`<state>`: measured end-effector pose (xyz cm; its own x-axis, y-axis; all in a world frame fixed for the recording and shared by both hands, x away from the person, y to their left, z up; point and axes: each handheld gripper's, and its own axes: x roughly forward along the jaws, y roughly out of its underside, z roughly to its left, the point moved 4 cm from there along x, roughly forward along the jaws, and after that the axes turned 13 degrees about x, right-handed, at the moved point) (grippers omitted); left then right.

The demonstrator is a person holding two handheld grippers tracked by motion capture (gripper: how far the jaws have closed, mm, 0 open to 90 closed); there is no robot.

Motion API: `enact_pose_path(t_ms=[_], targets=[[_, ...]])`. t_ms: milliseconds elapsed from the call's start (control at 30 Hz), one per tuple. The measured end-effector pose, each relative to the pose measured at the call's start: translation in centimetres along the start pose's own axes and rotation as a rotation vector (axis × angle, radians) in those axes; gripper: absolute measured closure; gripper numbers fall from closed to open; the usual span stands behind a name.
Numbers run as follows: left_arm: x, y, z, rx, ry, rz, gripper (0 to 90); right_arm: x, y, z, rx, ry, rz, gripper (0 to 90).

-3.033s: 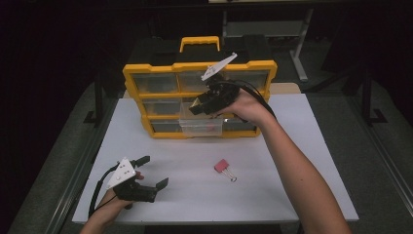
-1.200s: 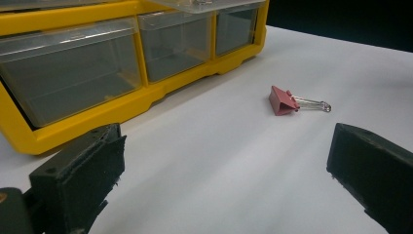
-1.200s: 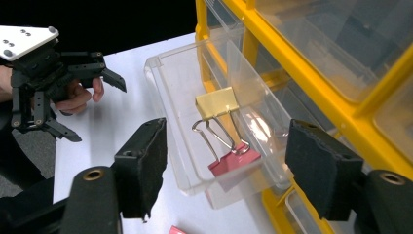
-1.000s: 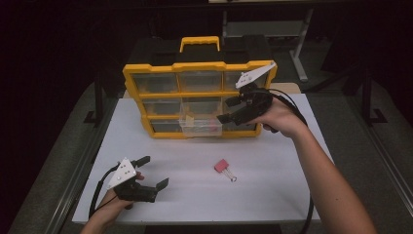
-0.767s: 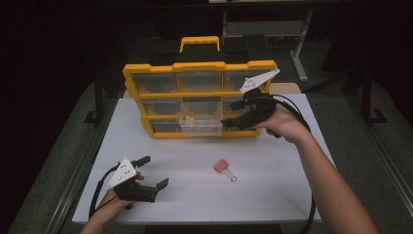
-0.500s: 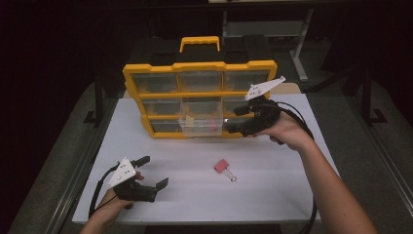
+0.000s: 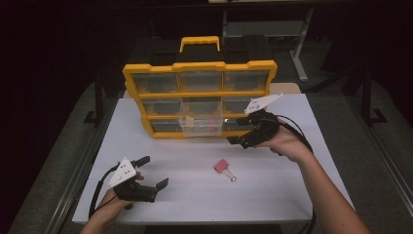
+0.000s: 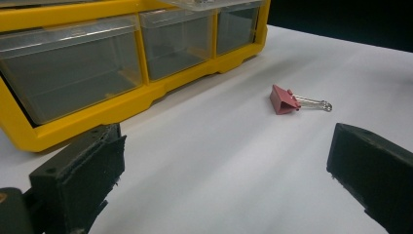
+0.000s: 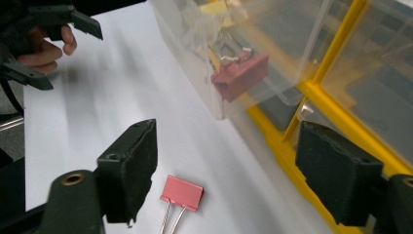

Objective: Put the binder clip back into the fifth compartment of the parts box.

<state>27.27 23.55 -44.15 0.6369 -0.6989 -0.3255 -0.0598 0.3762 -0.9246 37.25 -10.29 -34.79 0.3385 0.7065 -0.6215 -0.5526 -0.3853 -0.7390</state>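
Note:
A pink binder clip [image 7: 224, 168] lies on the white table, its wire handles toward the person. My right gripper [image 7: 237, 130] hovers low just behind and right of it, beside the pulled-out clear drawer [image 7: 200, 124]. Its jaws have just been opening and hold nothing. In the right gripper view the clip [image 9: 181, 192] lies below the open right gripper [image 9: 229, 165], and the drawer [image 9: 253, 48] holds another pink clip [image 9: 241, 75]. My left gripper [image 7: 155, 171] rests open at the front left. The left gripper view shows the clip [image 8: 285, 100] beyond the wide-apart pads of the left gripper [image 8: 229, 161].
A yellow organiser [image 7: 199, 97] with clear drawers and a carry handle stands at the back of the table [image 7: 292, 195]. The organiser's bottom row [image 8: 122, 97] is close ahead of the left gripper. The left hand and its gripper [image 9: 44, 44] show far off in the right gripper view.
The right gripper came away from the open drawer, swung right, then sank toward the table near the organiser's lower right corner. The left gripper and the clip on the table kept still.

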Motion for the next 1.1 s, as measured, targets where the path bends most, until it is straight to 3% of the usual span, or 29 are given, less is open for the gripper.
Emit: enact_pose_path(t_ms=[667, 1100], targets=[[0.0, 0.0, 0.0, 0.002, 0.002, 0.003, 0.3, 2.8, 3.9, 0.2, 0.045, 0.018, 0.014, 21.4], [0.1, 0.1, -0.1, 0.001, 0.009, 0.008, 0.3, 4.9, 5.8, 0.4, 0.066, 0.030, 0.062, 21.9]])
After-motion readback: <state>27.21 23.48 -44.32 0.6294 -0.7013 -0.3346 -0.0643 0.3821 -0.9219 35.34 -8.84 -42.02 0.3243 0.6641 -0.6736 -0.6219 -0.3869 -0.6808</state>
